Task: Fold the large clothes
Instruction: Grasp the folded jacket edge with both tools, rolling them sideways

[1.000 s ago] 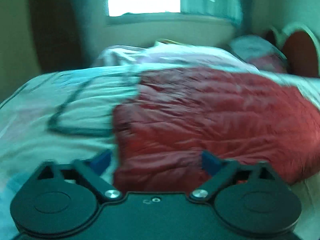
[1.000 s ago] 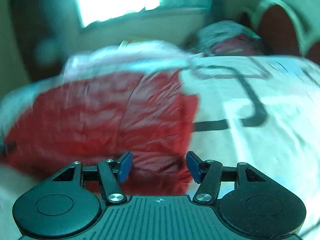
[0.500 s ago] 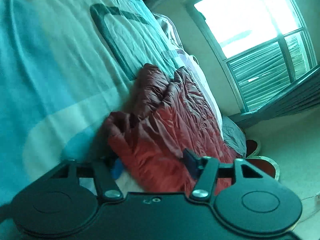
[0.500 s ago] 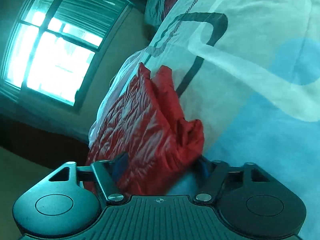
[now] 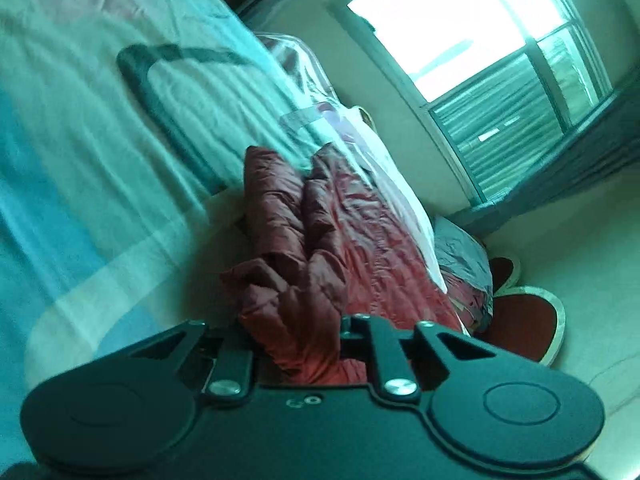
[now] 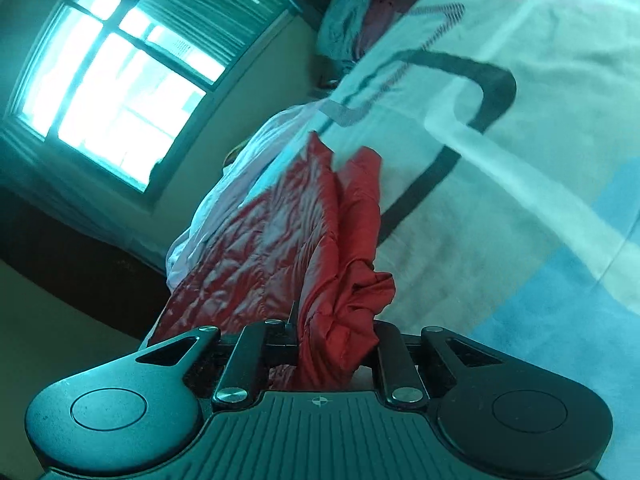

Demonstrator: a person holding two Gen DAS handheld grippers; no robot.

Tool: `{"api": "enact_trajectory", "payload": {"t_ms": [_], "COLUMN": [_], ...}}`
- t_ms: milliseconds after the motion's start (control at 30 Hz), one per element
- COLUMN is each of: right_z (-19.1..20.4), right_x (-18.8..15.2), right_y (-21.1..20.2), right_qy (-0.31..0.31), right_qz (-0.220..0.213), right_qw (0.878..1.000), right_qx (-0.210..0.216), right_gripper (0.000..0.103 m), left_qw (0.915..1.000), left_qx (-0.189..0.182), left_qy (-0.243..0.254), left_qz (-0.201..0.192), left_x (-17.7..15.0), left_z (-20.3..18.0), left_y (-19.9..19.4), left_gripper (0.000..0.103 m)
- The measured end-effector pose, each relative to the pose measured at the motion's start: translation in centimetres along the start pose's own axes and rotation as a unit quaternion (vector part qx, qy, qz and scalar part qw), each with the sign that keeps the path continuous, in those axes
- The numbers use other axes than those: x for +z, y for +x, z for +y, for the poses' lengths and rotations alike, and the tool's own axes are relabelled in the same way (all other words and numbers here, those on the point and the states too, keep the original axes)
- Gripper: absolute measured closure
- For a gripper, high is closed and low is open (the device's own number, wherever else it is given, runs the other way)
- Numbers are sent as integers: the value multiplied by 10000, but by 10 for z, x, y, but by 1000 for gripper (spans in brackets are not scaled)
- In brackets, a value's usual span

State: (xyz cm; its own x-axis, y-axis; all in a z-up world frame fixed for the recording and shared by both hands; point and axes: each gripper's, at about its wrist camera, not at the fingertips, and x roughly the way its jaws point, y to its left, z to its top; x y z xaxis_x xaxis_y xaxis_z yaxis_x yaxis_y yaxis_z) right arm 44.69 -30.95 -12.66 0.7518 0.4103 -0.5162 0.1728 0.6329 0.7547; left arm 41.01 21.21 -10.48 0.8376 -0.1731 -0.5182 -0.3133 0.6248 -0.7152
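Between the fingers of the left gripper (image 5: 298, 344), a bunched edge of the red quilted garment (image 5: 320, 240) is pinched, jaws just closed. Right gripper (image 6: 336, 346) likewise pinches its own bunched corner; beyond both, the garment lies on the patterned bedsheet (image 6: 500, 184).

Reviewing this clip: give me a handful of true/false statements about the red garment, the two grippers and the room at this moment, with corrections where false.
1. The left gripper is clamped on a bunch of the red quilted garment. True; its jaws have just been closing.
2. The right gripper stands wide open, clear of the garment. False: it pinches red fabric and has just been closing.
3. The garment lies on a patterned bed cover. True.
4. The garment is blue. False: it is red.
5. A bright window shows in the right wrist view. True.
6. The garment lies flat and smooth. False: it is gathered into folds near both grippers.
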Motion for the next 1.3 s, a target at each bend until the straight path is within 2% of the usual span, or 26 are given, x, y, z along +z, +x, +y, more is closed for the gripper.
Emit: {"api": "enact_trajectory", "payload": {"t_ms": [233, 633, 1167, 1267, 1300], "right_z": [2, -22, -52, -63, -67], "right_x": [-15, -70, -111, -118, -121], "right_y": [-45, -142, -196, -189, -186], "right_qy": [-193, -363, -294, -257, -235], "right_qz": [115, 270, 448, 546, 567], "right_qw": [9997, 9989, 9981, 9973, 9973], "right_qx": [-115, -145, -288, -409, -414], "right_gripper": [89, 89, 89, 89, 89], "left_qw": [10000, 9996, 9994, 9991, 9990], "left_qx": [23, 167, 242, 321, 363], "left_qy": [68, 83, 91, 182, 141], "left_qz": [67, 190, 227, 214, 216], "left_x": [-21, -77, -121, -128, -130], "left_z": [-4, 26, 54, 60, 63], "left_y": [-43, -124, -182, -175, -173], "left_gripper": [88, 88, 88, 81, 73]}}
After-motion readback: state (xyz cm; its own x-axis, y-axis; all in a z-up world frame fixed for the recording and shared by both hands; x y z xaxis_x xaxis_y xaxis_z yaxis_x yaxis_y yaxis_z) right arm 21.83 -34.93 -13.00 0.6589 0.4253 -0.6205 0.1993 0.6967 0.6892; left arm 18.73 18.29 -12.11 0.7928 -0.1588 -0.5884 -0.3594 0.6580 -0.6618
